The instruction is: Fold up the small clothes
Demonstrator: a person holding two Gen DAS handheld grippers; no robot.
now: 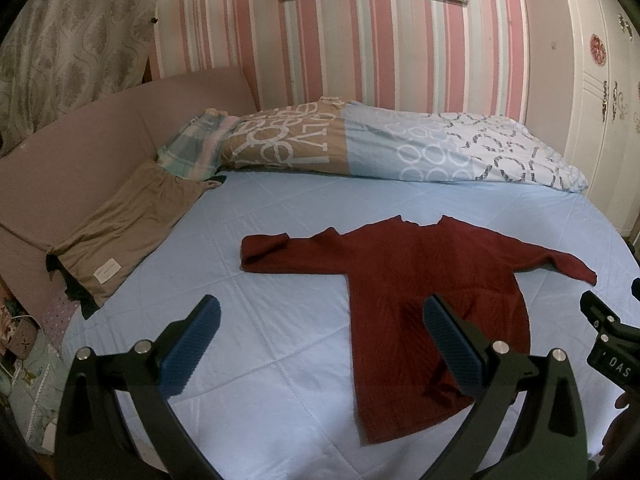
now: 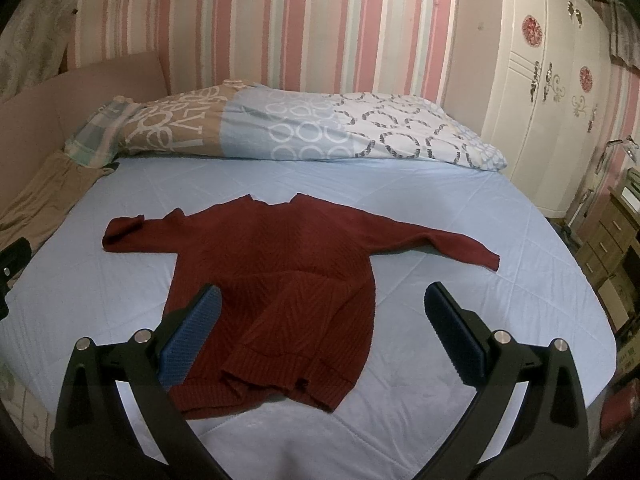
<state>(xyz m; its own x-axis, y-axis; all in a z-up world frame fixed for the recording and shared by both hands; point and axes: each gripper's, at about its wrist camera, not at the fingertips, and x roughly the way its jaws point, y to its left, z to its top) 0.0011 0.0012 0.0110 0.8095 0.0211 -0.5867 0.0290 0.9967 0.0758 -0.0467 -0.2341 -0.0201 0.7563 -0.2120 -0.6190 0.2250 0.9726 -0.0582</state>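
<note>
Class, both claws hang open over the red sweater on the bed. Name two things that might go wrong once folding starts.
1. The red sweater's hem is already rumpled and doubled, so a fold may lock in creases.
2. The left sleeve cuff is curled back; the right claw and left claw may grab uneven layers.

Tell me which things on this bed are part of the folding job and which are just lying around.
For the job:
red sweater, spread out flat
left gripper, open
right gripper, open

Lying about:
tan garment at the bed's edge
patterned duvet
plaid cloth
</note>
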